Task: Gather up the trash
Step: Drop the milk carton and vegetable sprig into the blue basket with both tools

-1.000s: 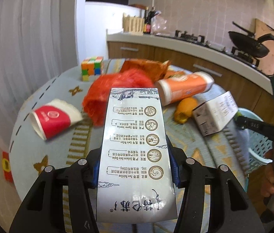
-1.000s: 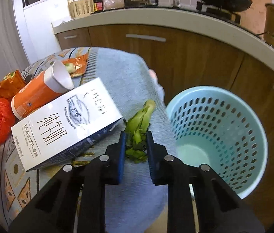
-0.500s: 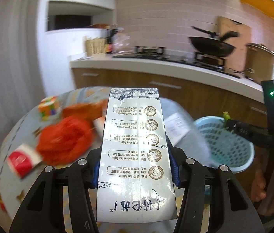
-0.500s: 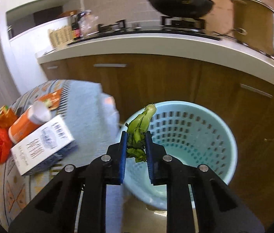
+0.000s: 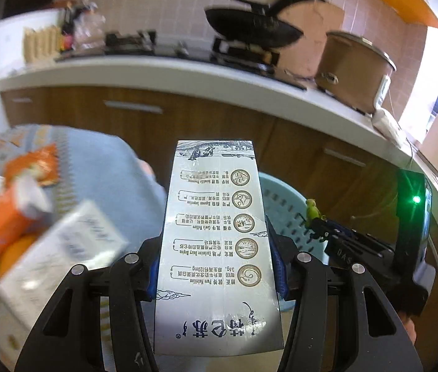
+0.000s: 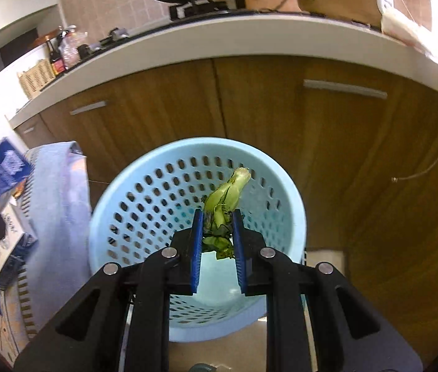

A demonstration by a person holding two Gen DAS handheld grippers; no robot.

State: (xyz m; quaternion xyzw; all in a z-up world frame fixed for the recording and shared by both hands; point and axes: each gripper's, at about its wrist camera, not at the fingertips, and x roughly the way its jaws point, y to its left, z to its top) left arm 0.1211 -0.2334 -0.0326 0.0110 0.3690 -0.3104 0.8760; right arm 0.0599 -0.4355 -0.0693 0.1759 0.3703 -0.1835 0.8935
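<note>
We have the right gripper [image 6: 217, 232] clamped on a wilted green vegetable scrap [image 6: 223, 204] over the empty pale-blue perforated plastic basket [image 6: 144, 167]. Left gripper [image 5: 216, 260] is clamped on a silver-white milk carton [image 5: 216, 248]. Nothing binned yet; orange packet [image 5: 2, 223] and white box [image 5: 57, 254] remain on the table.

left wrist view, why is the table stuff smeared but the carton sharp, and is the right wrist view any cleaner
Left wrist view: the milk carton rides with the camera in the left gripper, so it stays sharp, while the white box and orange tube streak with motion blur. Right wrist view: cleaner, the vegetable scrap and blue basket are crisp, with blur only at the left edge and window glare top right.
</note>
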